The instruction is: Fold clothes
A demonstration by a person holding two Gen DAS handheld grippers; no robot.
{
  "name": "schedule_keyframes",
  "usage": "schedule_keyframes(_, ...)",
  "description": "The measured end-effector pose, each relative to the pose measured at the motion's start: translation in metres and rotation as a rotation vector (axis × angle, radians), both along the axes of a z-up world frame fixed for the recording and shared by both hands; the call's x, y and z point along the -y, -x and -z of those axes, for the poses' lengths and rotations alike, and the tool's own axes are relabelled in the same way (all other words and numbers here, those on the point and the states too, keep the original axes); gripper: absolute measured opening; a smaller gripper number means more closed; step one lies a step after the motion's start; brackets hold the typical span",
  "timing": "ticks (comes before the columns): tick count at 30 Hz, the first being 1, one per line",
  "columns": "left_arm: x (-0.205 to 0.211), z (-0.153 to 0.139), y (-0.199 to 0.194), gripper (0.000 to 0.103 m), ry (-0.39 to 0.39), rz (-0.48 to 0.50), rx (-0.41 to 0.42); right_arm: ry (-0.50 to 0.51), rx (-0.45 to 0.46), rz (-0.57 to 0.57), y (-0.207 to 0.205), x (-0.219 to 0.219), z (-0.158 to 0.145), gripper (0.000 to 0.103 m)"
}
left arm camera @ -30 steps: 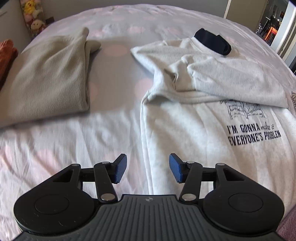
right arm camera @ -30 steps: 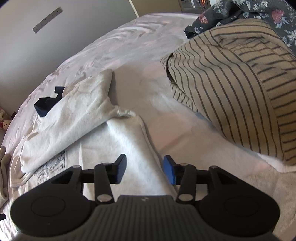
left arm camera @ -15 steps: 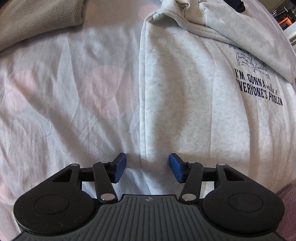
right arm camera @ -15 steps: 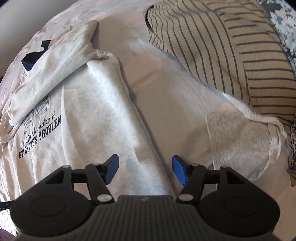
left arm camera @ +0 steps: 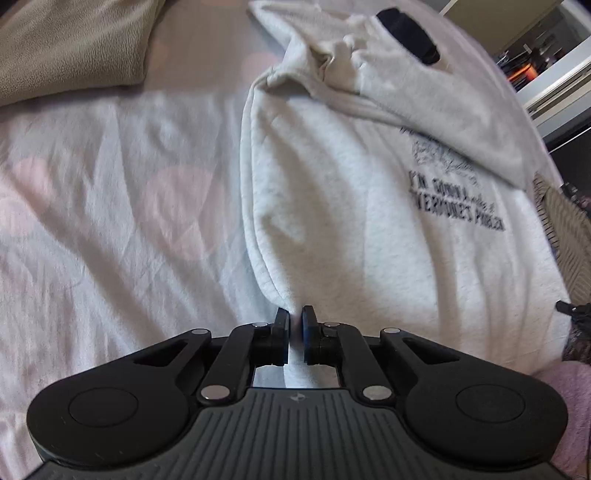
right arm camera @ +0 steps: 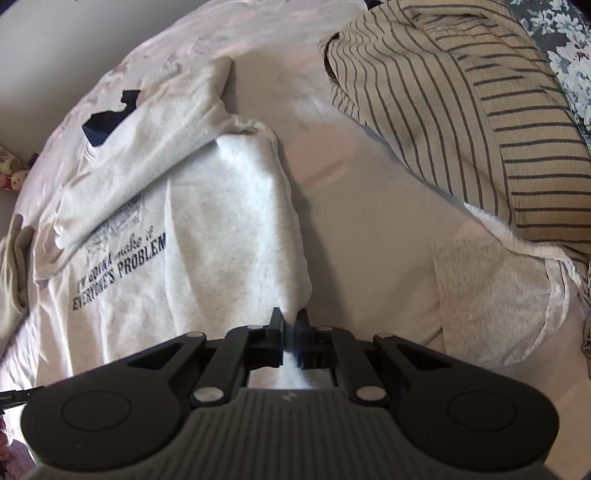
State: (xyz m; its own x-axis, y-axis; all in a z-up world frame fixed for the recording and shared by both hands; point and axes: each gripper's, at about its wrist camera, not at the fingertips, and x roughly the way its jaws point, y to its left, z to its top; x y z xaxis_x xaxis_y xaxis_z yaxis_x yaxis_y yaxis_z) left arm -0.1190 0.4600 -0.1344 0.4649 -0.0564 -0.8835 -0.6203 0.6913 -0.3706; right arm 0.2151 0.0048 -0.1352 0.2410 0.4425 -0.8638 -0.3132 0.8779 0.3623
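A light grey sweatshirt point(left arm camera: 351, 206) with dark printed text and a navy collar lies front up on the bed, sleeves folded across its chest. My left gripper point(left arm camera: 295, 319) is shut on its bottom left hem corner. In the right wrist view the same sweatshirt point(right arm camera: 207, 236) fills the left half. My right gripper point(right arm camera: 291, 321) is shut on its bottom right hem corner. The pinched fabric runs back between both pairs of fingers.
A folded beige garment point(left arm camera: 70, 48) lies at the far left on the pale sheet point(left arm camera: 110, 221). A striped beige garment point(right arm camera: 480, 110) and a small grey cloth point(right arm camera: 495, 295) lie to the right of the sweatshirt. A floral fabric point(right arm camera: 557, 29) sits at the far right.
Both grippers dropped to the sweatshirt's bottom hem and closed from open onto its two corners. The hem fabric now puckers toward the fingers.
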Motion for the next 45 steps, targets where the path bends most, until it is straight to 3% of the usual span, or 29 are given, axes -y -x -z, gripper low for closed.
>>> schedule_keyframes(4,-0.016,-0.022,0.008,0.004,-0.017,-0.030,0.105,-0.072,0.018,0.030,-0.013,0.005,-0.013,0.007)
schedule_keyframes(12,-0.050,-0.037,-0.015,0.004,-0.133,-0.072,0.178,-0.163,0.155,0.047,-0.056,-0.022,-0.035,0.006)
schedule_keyframes(20,-0.055,-0.007,-0.065,0.004,-0.320,-0.003,0.082,-0.058,0.240,0.021,-0.090,-0.080,-0.001,0.007)
schedule_keyframes(26,-0.053,0.015,-0.084,0.008,-0.377,0.042,-0.002,-0.003,0.227,-0.007,-0.103,-0.091,0.023,0.012)
schedule_keyframes(29,-0.048,0.006,-0.081,0.009,-0.395,0.068,0.002,-0.007,0.222,-0.012,-0.101,-0.087,0.019,0.015)
schedule_keyframes(32,-0.042,-0.013,-0.073,0.013,-0.409,0.095,0.026,-0.008,0.238,-0.025,-0.095,-0.082,0.007,0.024)
schedule_keyframes(33,-0.038,-0.022,-0.070,0.017,-0.426,0.108,0.033,0.011,0.271,-0.034,-0.089,-0.080,-0.001,0.036)
schedule_keyframes(34,-0.032,-0.030,-0.066,0.029,-0.454,0.119,0.036,0.030,0.305,-0.044,-0.084,-0.078,-0.009,0.043)
schedule_keyframes(35,-0.025,-0.038,-0.063,0.043,-0.490,0.132,0.037,0.047,0.334,-0.054,-0.078,-0.076,-0.015,0.043)
schedule_keyframes(40,0.022,-0.061,-0.052,0.047,-0.653,0.311,0.040,0.085,0.409,-0.124,-0.046,-0.065,-0.039,0.043)
schedule_keyframes(45,0.082,-0.044,-0.055,0.048,-0.783,0.617,-0.046,0.089,0.405,-0.204,-0.001,-0.068,-0.043,0.043)
